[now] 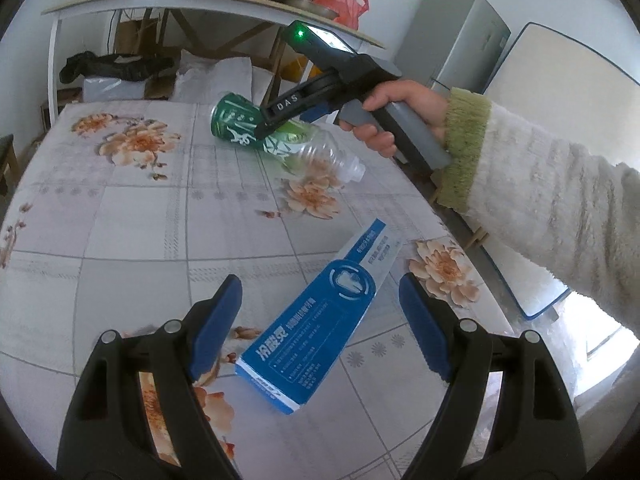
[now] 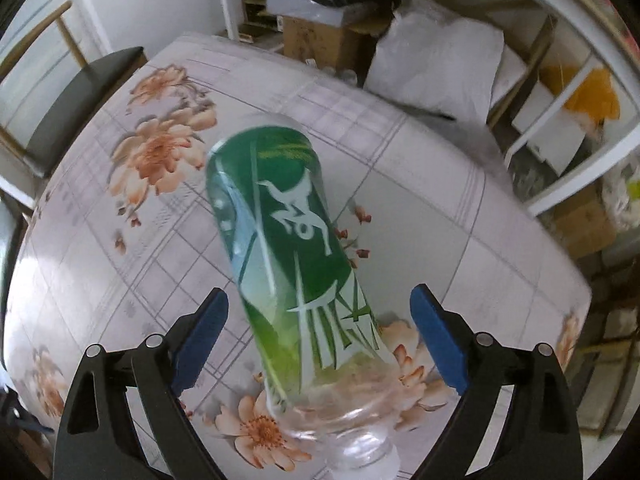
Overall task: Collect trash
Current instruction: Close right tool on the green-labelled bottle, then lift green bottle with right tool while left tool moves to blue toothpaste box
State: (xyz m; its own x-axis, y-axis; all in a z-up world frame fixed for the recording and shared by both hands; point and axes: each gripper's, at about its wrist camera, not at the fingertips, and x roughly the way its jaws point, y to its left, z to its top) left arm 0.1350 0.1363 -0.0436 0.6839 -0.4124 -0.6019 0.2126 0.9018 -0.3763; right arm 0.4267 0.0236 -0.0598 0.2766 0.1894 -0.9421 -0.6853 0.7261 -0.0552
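An empty clear plastic bottle with a green label (image 1: pixel 256 130) lies on its side on the floral tablecloth (image 1: pixel 132 216), neck toward the right. My right gripper (image 1: pixel 276 128) hovers over it, open, its blue pads either side of the bottle (image 2: pixel 296 264) with gaps on both sides. A blue toothpaste box (image 1: pixel 316 320) lies flat on the cloth near the front. My left gripper (image 1: pixel 320 316) is open, its pads standing left and right of the box, not touching it.
A dark chair (image 2: pixel 80 100) stands at the table's far left. A white shelf table (image 1: pixel 208 4) with tins and a red bag stands behind. Cardboard boxes and white bags (image 2: pixel 436 56) sit past the far edge. A grey cabinet (image 1: pixel 452 40) is at right.
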